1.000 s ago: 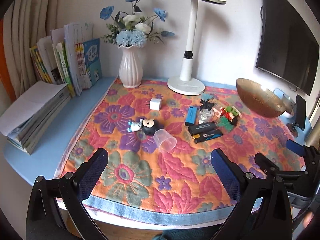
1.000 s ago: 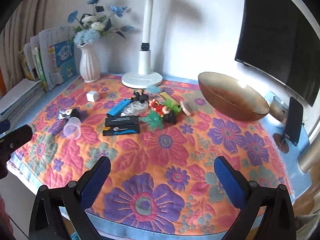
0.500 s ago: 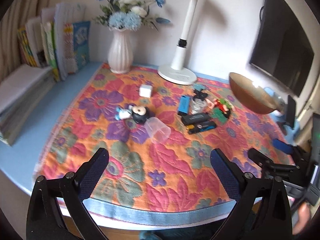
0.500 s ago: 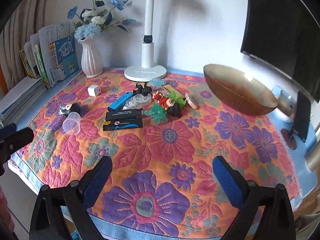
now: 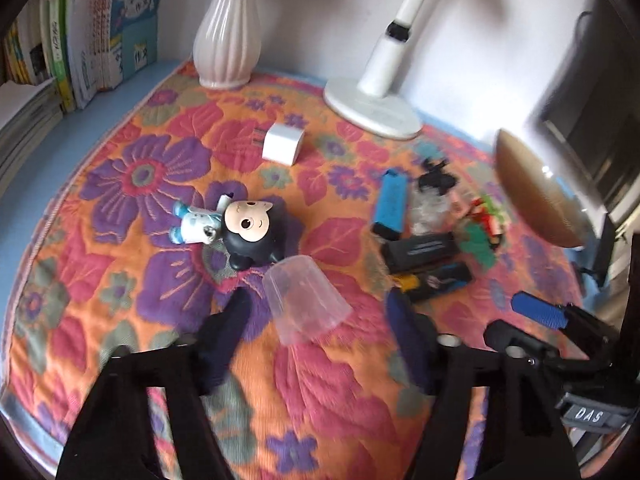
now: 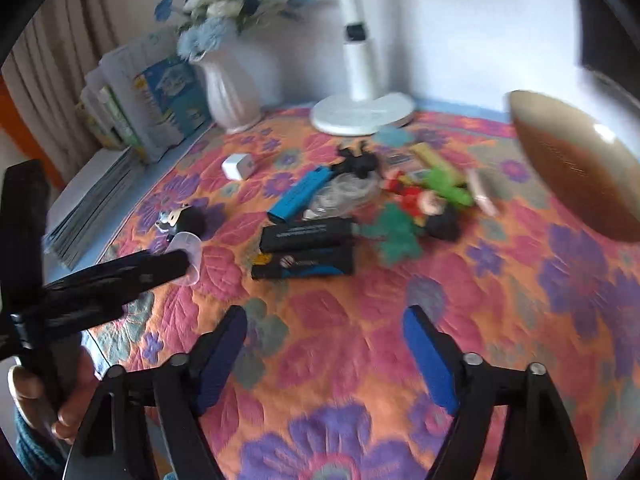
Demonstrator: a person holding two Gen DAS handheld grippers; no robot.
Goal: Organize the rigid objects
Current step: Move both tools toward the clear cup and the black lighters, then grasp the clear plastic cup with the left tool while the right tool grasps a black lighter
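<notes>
A clear plastic cup (image 5: 306, 300) lies on its side on the flowered cloth (image 5: 328, 380). My left gripper (image 5: 320, 316) straddles it with jaws closing, and gaps remain between the pads and the cup. A black round-headed figure (image 5: 256, 236) and a small white-blue figure (image 5: 196, 228) lie just beyond. My right gripper (image 6: 326, 324) hovers over bare cloth, jaws closing on nothing. Ahead of it lie two black boxes (image 6: 306, 234), a blue box (image 6: 298, 198), green and red figures (image 6: 424, 196) and a white cube (image 6: 238, 166).
A brown bowl (image 6: 576, 164) stands at the right. At the back are a white lamp base (image 5: 372, 108), a white vase (image 5: 228, 40) and books (image 5: 100, 28). The left gripper (image 6: 120, 280) and a hand (image 6: 60, 400) show at the left of the right wrist view.
Both grippers have moved forward and down toward the cloth and their jaws have narrowed. The cup now lies between the left gripper's fingers.
</notes>
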